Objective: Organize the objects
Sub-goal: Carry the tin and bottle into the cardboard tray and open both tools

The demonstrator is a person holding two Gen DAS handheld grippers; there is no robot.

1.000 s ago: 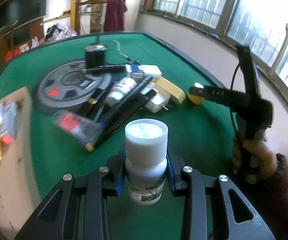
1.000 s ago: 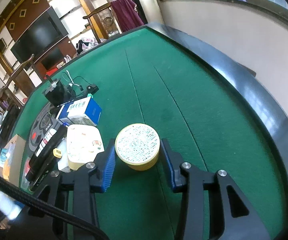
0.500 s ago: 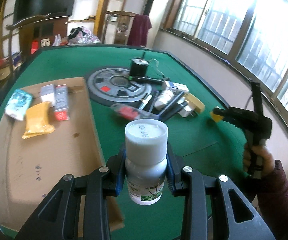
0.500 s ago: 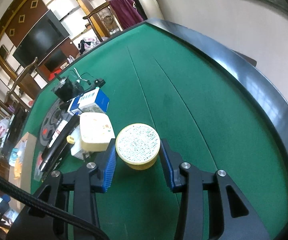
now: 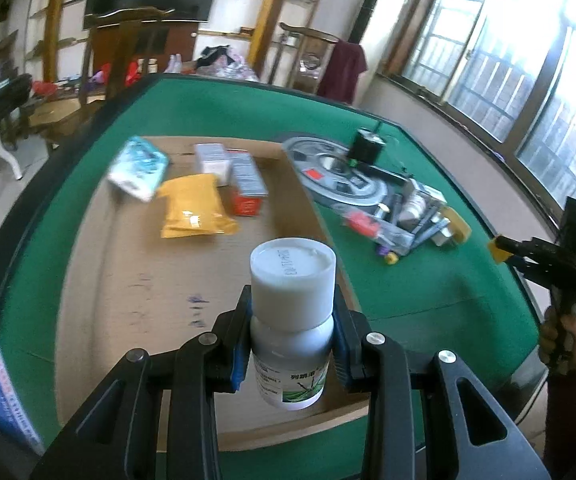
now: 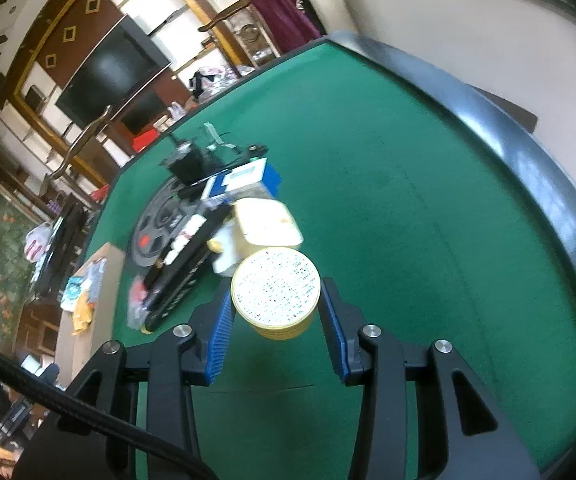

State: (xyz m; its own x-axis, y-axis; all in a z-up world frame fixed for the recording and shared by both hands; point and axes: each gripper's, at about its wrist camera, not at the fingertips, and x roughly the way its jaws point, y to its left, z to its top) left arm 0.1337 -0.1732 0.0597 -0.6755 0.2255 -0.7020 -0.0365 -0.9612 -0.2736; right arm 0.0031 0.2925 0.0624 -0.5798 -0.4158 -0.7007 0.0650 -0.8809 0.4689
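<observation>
My left gripper [image 5: 293, 346] is shut on a white bottle with a white cap [image 5: 291, 316] and holds it upright above the near part of a cardboard sheet [image 5: 128, 272]. My right gripper [image 6: 275, 322] is shut on a round yellow tin with a printed lid [image 6: 276, 292], held above the green table [image 6: 408, 220]. In the left wrist view the right gripper [image 5: 500, 250] shows at the far right with the yellow tin in its tips. A pile of loose objects [image 5: 404, 216] lies on the green felt right of the cardboard.
On the cardboard lie a yellow packet [image 5: 192, 212], a light blue pack [image 5: 138, 168], and two small boxes [image 5: 244, 180]. A grey disc [image 5: 336, 172] with a black motor [image 5: 366, 148] sits behind the pile. A blue-white box [image 6: 244, 180] and a cream plug [image 6: 266, 222] lie ahead of the tin.
My left gripper has swung left with the bottle, from over the felt to over the cardboard. My right gripper has lifted the tin and drifted closer to the pile.
</observation>
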